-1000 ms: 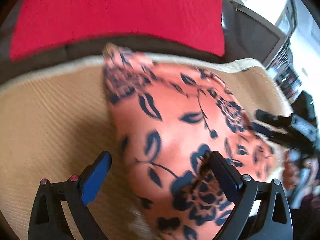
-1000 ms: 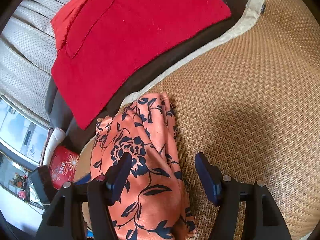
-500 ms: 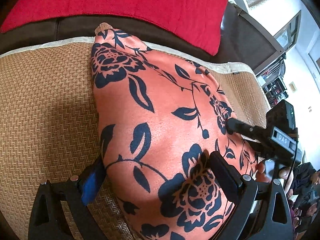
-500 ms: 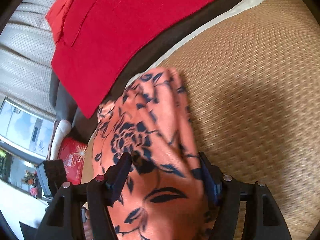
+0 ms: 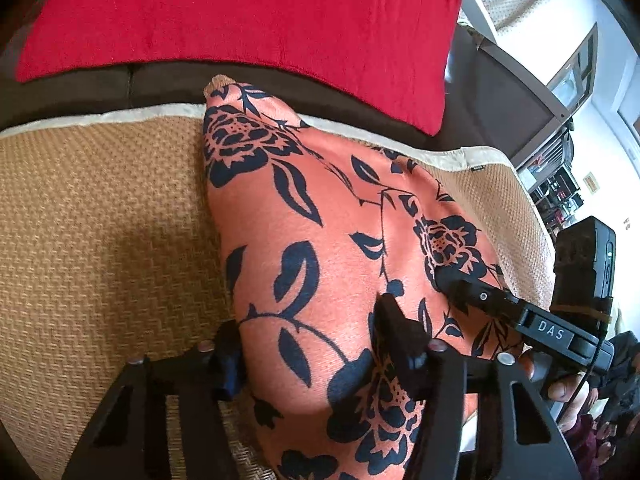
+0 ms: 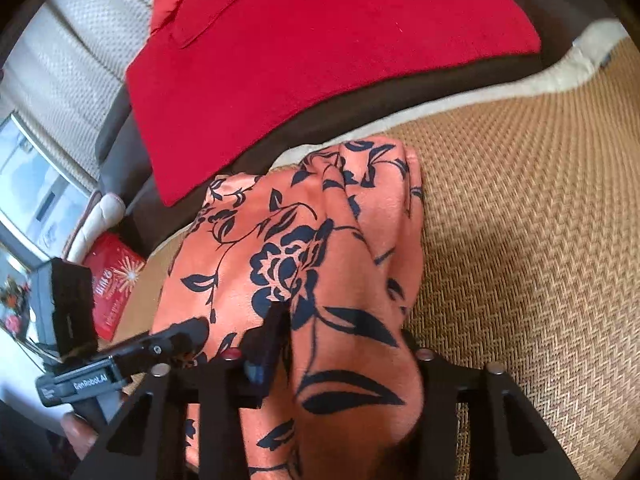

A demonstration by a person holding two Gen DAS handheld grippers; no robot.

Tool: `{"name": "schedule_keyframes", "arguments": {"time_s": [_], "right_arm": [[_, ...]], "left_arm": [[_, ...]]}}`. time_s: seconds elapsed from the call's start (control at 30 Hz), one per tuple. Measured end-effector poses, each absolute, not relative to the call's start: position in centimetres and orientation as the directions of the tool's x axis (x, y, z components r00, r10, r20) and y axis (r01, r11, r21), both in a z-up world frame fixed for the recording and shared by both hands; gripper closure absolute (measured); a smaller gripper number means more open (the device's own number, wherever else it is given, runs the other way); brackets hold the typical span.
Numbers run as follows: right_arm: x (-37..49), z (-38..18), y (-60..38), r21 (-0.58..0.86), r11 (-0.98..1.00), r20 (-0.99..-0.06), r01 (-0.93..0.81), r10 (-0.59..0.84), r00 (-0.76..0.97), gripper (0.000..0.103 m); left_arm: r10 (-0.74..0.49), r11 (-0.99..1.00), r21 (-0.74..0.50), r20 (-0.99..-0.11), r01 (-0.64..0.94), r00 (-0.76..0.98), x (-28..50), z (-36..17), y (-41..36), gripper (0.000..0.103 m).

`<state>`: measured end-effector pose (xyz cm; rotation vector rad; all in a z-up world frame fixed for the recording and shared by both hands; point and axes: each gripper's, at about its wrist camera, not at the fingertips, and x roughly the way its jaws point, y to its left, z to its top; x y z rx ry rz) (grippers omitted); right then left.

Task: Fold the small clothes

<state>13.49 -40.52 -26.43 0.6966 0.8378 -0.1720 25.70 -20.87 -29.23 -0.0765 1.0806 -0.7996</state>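
An orange garment with a dark blue flower print (image 5: 320,248) lies on a woven tan mat (image 5: 100,220). My left gripper (image 5: 312,352) is shut on its near edge, with cloth bunched between the fingers. My right gripper (image 6: 344,344) is shut on the other near part of the same garment (image 6: 320,248). The garment is lifted at the near side and its far end still rests on the mat (image 6: 520,200). The right gripper's body shows in the left wrist view (image 5: 520,316), and the left gripper's body shows in the right wrist view (image 6: 120,364).
A red cloth (image 5: 240,20) lies on the dark brown sofa (image 5: 160,84) beyond the mat; it also shows in the right wrist view (image 6: 320,52). A red bag (image 6: 112,280) stands off the mat's left. A window and shelves are at the right (image 5: 560,184).
Both grippers have closed on the garment's near edge; they were open around it a second ago. The near edge is now raised and the cloth is drawn taut toward me.
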Motion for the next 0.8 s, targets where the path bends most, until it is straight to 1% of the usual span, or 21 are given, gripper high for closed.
{"name": "schedule_keyframes", "arguments": {"time_s": [0.23, 0.43, 0.5, 0.63, 0.7, 0.73, 0.8], "right_arm": [[15.7, -25.6, -37.7, 0.463, 0.809, -0.724, 0.362, 0.109, 0.681, 0.066], [16.9, -24.1, -35.3, 0.48, 0.825, -0.672, 0.297, 0.128, 0.73, 0.067], [17.6, -23.9, -34.3, 0.478, 0.832, -0.667, 0.28, 0.137, 0.732, 0.067], [19.2, -24.7, -32.4, 0.459, 0.847, -0.694, 0.267, 0.154, 0.703, 0.067], [20.1, -25.5, -31.8, 0.442, 0.852, -0.728, 0.281, 0.158, 0.668, 0.067], [20.9, -26.2, -31.2, 0.421, 0.858, -0.76, 0.294, 0.157, 0.631, 0.064], [21.5, -26.7, -30.8, 0.398, 0.862, -0.785, 0.313, 0.144, 0.602, 0.061]], "left_arm": [[-0.603, 0.737, -0.407, -0.756, 0.54, 0.253, 26.1, -28.4, -18.8, 0.049], [-0.597, 0.756, -0.403, -0.747, 0.515, 0.291, 26.6, -27.6, -15.5, 0.049], [-0.59, 0.764, -0.399, -0.749, 0.506, 0.3, 26.7, -27.5, -14.4, 0.049], [-0.546, 0.795, -0.364, -0.778, 0.486, 0.311, 27.0, -28.1, -13.1, 0.048], [-0.518, 0.809, -0.344, -0.801, 0.476, 0.301, 27.1, -28.8, -12.9, 0.043], [-0.502, 0.817, -0.336, -0.814, 0.469, 0.292, 27.2, -29.2, -12.9, 0.038], [-0.476, 0.832, -0.318, -0.83, 0.455, 0.289, 27.3, -29.5, -12.6, 0.036]]}}
